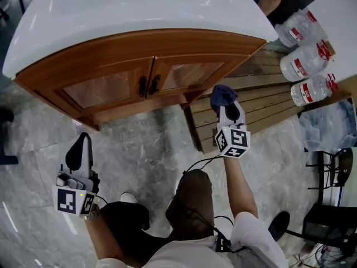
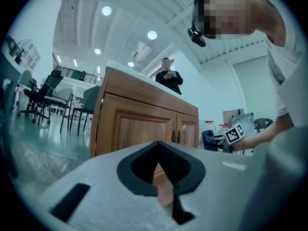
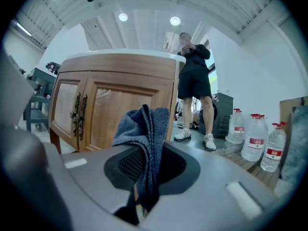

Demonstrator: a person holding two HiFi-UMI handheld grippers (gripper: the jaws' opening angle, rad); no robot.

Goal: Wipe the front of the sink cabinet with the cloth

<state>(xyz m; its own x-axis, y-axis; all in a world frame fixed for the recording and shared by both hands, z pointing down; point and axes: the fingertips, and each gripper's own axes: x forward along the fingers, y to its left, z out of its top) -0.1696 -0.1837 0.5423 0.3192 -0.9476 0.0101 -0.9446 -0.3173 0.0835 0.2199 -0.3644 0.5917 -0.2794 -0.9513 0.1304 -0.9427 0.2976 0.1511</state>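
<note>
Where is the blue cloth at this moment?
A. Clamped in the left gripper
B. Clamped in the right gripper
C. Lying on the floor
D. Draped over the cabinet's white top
B: the right gripper view shows the blue cloth pinched between the jaws of the right gripper, while the left gripper holds nothing.

Place: a large open indoor hall, more a test or demo space than a home.
Centre: a wooden sink cabinet (image 1: pixel 111 60) stands alone on a polished grey stone floor (image 1: pixel 139 149).
Overhead: a high white ceiling with round ceiling lights (image 2: pixel 106 10).
Far left: office chairs (image 2: pixel 45 93) in rows.
Right: large water bottles (image 1: pixel 301 63) beside a wooden slatted platform (image 1: pixel 262 102).
Far: a person (image 3: pixel 192 76) stands behind the cabinet.
</note>
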